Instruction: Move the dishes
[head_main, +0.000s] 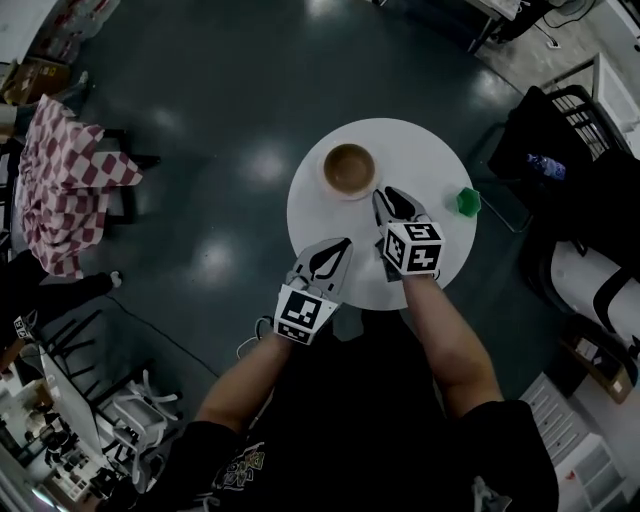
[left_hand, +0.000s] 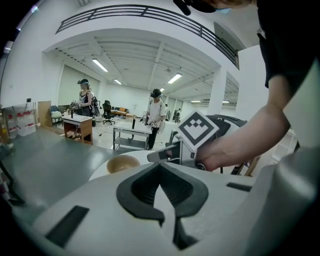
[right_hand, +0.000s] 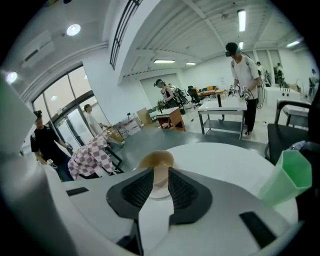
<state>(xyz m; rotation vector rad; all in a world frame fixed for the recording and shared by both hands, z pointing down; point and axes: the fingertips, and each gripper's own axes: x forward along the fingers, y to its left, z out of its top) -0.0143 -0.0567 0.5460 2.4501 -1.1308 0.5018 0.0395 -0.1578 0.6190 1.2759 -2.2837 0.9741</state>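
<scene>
Left gripper (head_main: 338, 248) first: pads pressed together on nothing, tips hovering over the round white table (head_main: 440, 150) at about eight o'clock on its top. Next rightward, brown bowl (head_main: 350, 166), upright at eleven o'clock on the tabletop. Then right gripper (head_main: 390, 195), jaws a little apart and gripping nothing, aimed at the bowl (framed straight through the gap in the right gripper view). Farthest right, green cup (head_main: 467, 201) near the three o'clock rim, well clear of both.

Likely step: reaching in for the bowl's rim. To do it well:
- Widen the jaws enough to straddle the rim wall.
- Come in low, with one pad inside and one outside.
- Close firmly before lifting.
- Keep the bowl upright and steer clear of the cup.

Bowl relative to the tools: at twelve o'clock from the left gripper, apart from it. At ten o'clock from the right gripper, just beyond its tips, not yet touched as far as can be seen.
</scene>
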